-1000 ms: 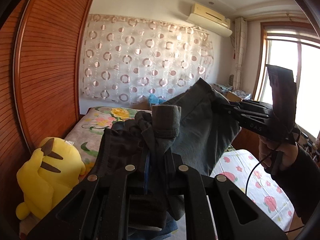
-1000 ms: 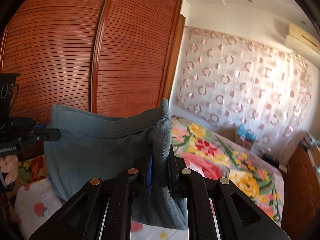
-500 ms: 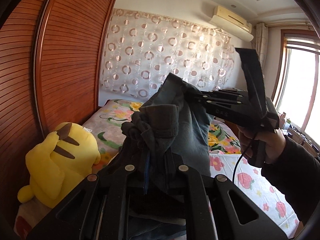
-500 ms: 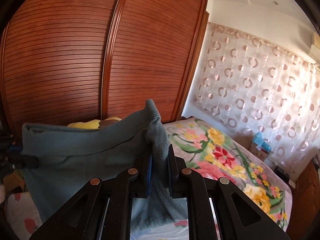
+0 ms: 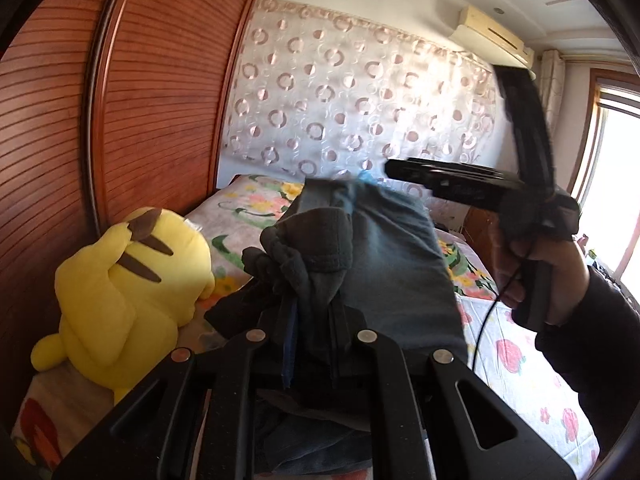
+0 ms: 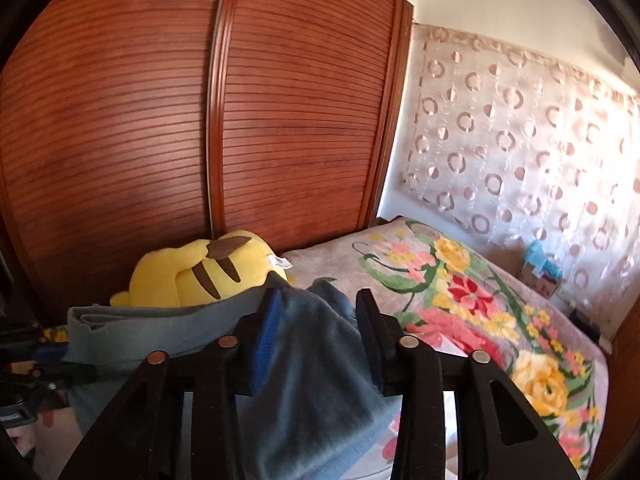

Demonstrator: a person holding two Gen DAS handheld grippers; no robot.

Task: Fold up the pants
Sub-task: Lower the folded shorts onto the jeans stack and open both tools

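1. Two claws share the grey pants (image 5: 384, 264), held up over the floral bed (image 6: 500, 312).
2. Left claw (image 5: 312, 320) pinches bunched fabric tight.
3. Right claw (image 6: 316, 336) is opening, cloth draped loosely between its jaws.
4. Soft, limp, light cloth; take it by hems or waistband.

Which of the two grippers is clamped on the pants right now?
The left gripper: its jaws pinch a bunched dark fold of the pants. The right gripper is opening, the blue-grey cloth lying loose between its fingers.
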